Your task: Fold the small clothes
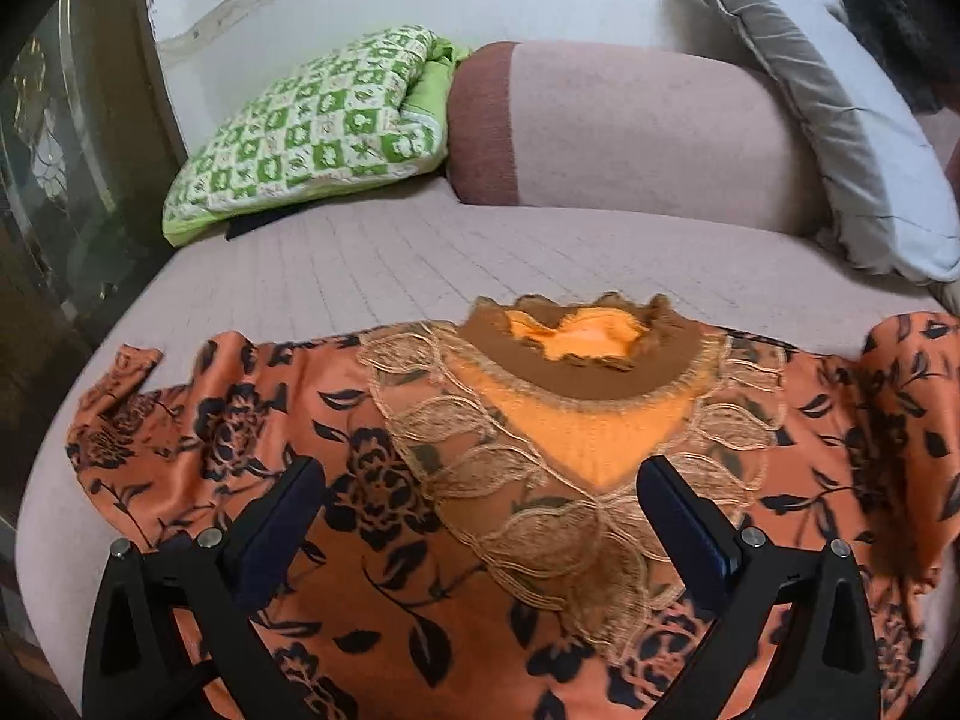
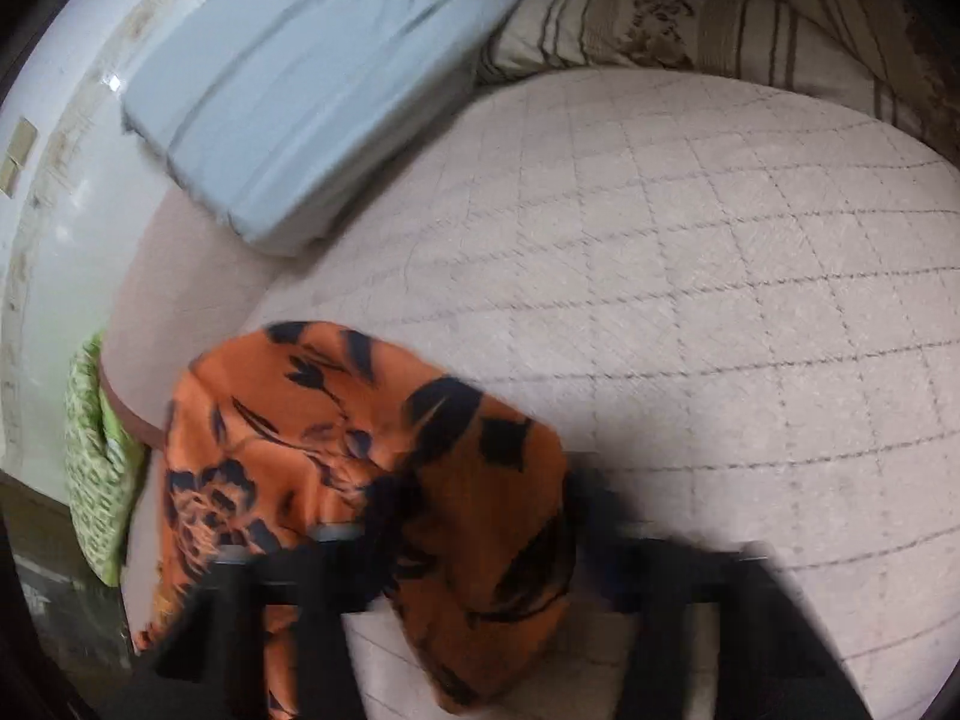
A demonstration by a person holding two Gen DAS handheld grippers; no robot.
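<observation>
Left tongs (image 1: 480, 516): hovering apart over the orange black-flowered garment (image 1: 372, 480), nothing between them.
Right tongs (image 2: 474, 546): blurred, clamping that garment's sleeve.
Garment: lying spread on the quilted pink bed (image 1: 360, 252).
Surroundings: green checked folded quilt (image 1: 312, 126), pink bolster (image 1: 630, 126), grey-blue pillow (image 2: 300, 90) sitting behind.

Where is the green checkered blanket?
In the left wrist view, the green blanket is folded at the far left of the bed, leaning against the pink bolster, beyond the orange dress.

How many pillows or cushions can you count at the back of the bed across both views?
4: a green checked cushion at back left, a pink bolster beside it, a pale blue pillow at right, and a striped beige pillow beyond it. Others may be hidden.
</observation>
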